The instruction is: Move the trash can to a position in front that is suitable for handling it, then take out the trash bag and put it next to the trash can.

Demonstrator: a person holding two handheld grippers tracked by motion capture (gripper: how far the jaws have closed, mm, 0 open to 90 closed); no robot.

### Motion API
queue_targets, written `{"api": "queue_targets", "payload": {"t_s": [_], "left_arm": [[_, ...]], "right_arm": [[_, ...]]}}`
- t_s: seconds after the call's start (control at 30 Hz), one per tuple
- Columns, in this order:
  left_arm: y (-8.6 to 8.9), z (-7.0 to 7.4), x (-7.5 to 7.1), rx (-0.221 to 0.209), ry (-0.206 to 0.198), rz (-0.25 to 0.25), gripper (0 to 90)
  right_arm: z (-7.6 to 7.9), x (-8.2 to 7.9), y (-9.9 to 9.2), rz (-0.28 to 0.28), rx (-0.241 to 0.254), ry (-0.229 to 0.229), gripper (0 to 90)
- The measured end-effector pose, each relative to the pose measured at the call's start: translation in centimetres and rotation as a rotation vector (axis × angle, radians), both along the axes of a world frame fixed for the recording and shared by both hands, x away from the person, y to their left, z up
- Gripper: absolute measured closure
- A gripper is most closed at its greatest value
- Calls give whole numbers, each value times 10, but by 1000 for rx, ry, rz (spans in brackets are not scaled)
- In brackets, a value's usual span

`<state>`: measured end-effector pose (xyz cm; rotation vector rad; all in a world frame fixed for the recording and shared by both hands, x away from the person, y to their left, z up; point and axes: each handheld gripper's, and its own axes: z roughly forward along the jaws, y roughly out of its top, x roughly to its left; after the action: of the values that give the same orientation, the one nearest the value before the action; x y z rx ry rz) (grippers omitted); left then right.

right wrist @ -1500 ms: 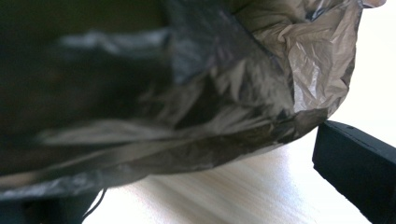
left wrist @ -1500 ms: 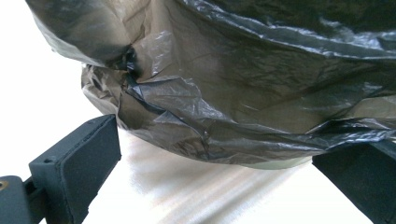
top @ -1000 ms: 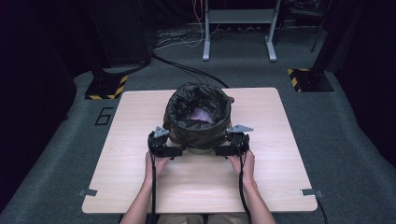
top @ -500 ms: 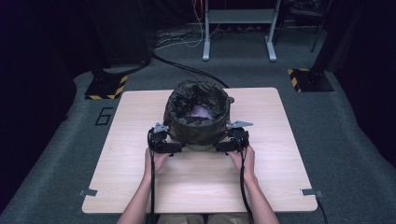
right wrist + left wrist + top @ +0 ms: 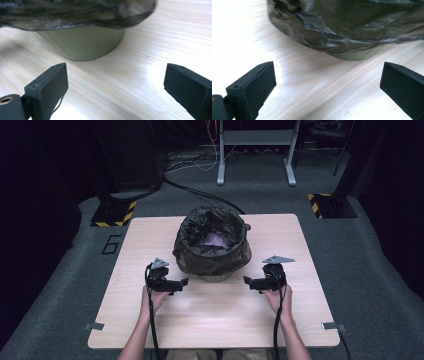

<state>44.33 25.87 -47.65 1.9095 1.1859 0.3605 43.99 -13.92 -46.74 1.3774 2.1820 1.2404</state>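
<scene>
A bin (image 5: pixel 212 270) lined with a black bag (image 5: pixel 200 252) is standing on the surface (image 5: pixel 210 320), a little far of its middle. The bag is hanging down over the rim and covering most of the bin's wall, leaving only the green base showing. Something pale (image 5: pixel 215 240) is lying inside the bag; what it is cannot be told.

The left gripper (image 5: pixel 181 282) is hovering near the bin's left side, apart from it, with its jaws spread wide and nothing between them. In the left gripper view the bag (image 5: pixel 352 27) is filling the far part, with bare wood between the jaws.

The right gripper (image 5: pixel 246 281) is hovering near the bin's right side, also apart from it, jaws spread wide and holding nothing. In the right gripper view the bin's base (image 5: pixel 85 45) is showing under the bag's edge (image 5: pixel 75 12).
</scene>
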Motion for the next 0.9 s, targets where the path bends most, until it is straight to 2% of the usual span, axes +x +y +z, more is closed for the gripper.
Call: {"api": "queue_targets", "payload": {"t_s": [0.23,0.3,0.53,0.57,0.63,0.67,0.73,0.8,0.9], "left_arm": [[7,18,5,-1,-18,11,1],[11,26,8,-33,-23,16,1],[15,40,15,-48,-32,12,0],[15,45,17,-58,-34,8,0],[15,48,18,-68,-37,10,0],[16,50,19,-71,-38,10,0],[16,58,24,-84,-37,-2,0],[16,64,28,-76,-34,10,0],[16,72,32,-96,-41,-4,0]], "right_arm": [[22,4,-15,1,11,-4,75],[31,7,-18,2,26,-5,81],[50,15,-18,29,55,7,95],[56,17,-17,36,67,10,100],[59,18,-16,38,68,11,104],[66,21,-15,38,65,8,113],[73,25,-16,44,91,8,146],[81,28,-16,41,105,11,148],[92,34,-12,50,88,-4,153]]}}
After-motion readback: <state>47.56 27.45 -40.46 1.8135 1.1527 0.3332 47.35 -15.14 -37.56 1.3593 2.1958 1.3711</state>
